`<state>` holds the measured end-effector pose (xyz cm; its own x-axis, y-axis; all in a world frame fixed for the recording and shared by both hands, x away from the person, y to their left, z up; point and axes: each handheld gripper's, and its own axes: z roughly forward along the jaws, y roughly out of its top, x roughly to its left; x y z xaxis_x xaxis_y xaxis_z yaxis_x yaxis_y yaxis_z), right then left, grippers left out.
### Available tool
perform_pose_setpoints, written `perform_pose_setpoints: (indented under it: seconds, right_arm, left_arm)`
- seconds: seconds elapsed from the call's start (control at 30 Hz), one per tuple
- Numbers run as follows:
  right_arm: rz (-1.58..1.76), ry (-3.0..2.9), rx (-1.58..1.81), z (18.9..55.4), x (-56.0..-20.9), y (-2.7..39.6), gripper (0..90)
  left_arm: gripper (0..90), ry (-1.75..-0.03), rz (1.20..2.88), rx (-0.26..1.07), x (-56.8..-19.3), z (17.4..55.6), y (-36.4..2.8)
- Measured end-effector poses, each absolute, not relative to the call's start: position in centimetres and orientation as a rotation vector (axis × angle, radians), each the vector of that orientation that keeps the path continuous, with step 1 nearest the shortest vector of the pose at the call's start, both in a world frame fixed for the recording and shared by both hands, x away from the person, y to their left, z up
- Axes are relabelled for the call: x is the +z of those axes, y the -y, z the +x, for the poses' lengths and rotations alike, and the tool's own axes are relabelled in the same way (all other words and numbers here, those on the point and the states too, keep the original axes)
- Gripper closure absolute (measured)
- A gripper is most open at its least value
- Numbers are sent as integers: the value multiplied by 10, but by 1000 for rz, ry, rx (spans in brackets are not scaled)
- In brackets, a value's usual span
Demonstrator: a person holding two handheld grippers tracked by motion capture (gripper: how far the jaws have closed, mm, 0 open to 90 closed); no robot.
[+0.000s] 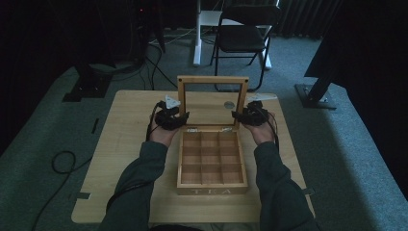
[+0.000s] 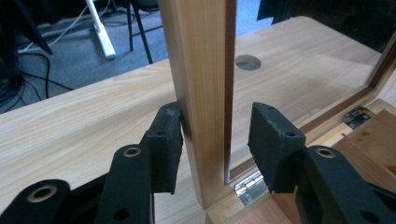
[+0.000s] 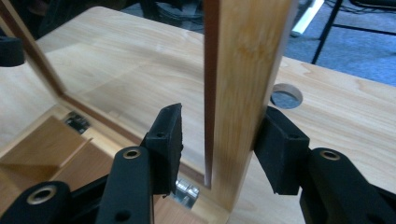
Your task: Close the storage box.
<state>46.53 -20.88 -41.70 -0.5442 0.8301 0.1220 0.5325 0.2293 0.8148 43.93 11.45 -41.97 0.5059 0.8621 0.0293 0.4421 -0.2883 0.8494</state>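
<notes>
A wooden tea box (image 1: 211, 189) marked TEA sits mid-table, its several compartments bare. Its glass-paned lid (image 1: 212, 81) stands upright on hinges (image 2: 250, 184). My left gripper (image 1: 182, 118) straddles the lid's left frame post (image 2: 198, 70); in the left gripper view (image 2: 215, 126) one pad (image 2: 166, 140) touches the wood and the other (image 2: 271, 140) stands clear of it. My right gripper (image 1: 238, 117) straddles the right post (image 3: 247, 56); in the right gripper view (image 3: 222, 128) the outer pad (image 3: 280, 149) rests against the post and the inner one (image 3: 163, 140) is apart. Both are open.
The light wooden table (image 1: 125, 144) has a round hole (image 1: 229, 104) behind the lid. A folding chair (image 1: 243, 33) and a white stand (image 1: 198, 53) sit beyond the far edge. Cables (image 1: 62, 161) lie on the carpet at left. Dark stand bases (image 1: 86, 86) flank the table.
</notes>
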Motion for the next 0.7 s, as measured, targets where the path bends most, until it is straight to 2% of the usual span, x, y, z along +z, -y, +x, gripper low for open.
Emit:
perform_pose_setpoints:
  seconds: [0.27, 0.47, 0.7]
  right_arm:
    - [1251, -2198, 1205, 445, -407, 221, 608]
    - [1222, -2184, 1147, 434, -397, 223, 746]
    - [1180, -2164, 1090, 422, -391, 219, 789]
  left_arm:
    - [578, -1069, 1882, 655, -421, 428, -115]
    - [583, -1047, 1876, 657, -419, 421, -115]
    - [561, -1021, 1877, 654, -418, 415, -117]
